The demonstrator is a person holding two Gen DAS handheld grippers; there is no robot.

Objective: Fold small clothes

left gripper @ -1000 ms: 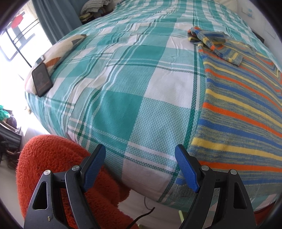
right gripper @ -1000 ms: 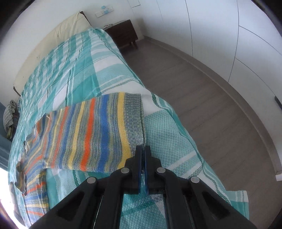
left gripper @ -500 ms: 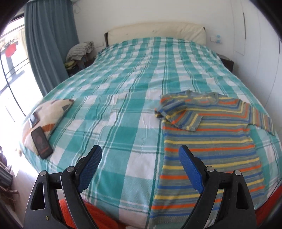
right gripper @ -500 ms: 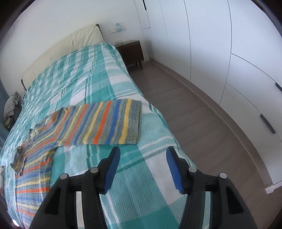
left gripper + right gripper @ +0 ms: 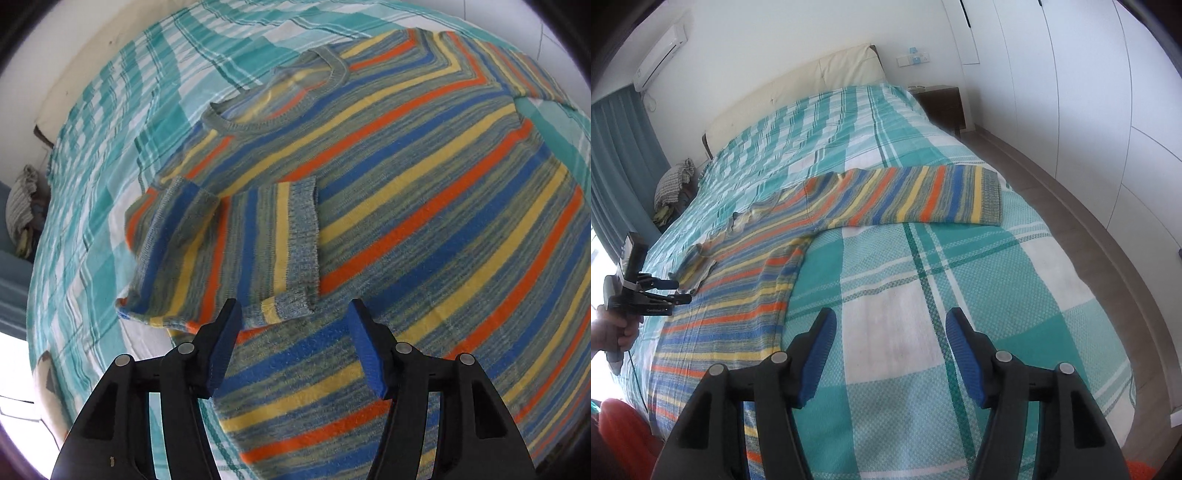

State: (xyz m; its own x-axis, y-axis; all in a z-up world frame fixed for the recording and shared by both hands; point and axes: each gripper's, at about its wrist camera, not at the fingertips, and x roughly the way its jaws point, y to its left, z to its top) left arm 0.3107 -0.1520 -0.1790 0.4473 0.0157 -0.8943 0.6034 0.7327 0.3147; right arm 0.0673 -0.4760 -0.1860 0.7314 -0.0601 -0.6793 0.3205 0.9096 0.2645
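A striped sweater in blue, yellow and orange lies flat on the bed. One sleeve is folded across its chest; the other sleeve lies stretched out sideways. My left gripper is open and empty, just above the sweater by the folded sleeve's cuff; it also shows in the right wrist view. My right gripper is open and empty, over bare bedspread beside the sweater's body.
A teal checked bedspread covers the bed. A headboard, a nightstand and white wardrobes stand behind and to the right. A pile of clothes sits by the curtain. An orange fuzzy seat is at the bed's foot.
The right gripper opened and let go of the outstretched sleeve's cuff, then drew back. The left gripper swung from the bed's foot to close above the folded sleeve.
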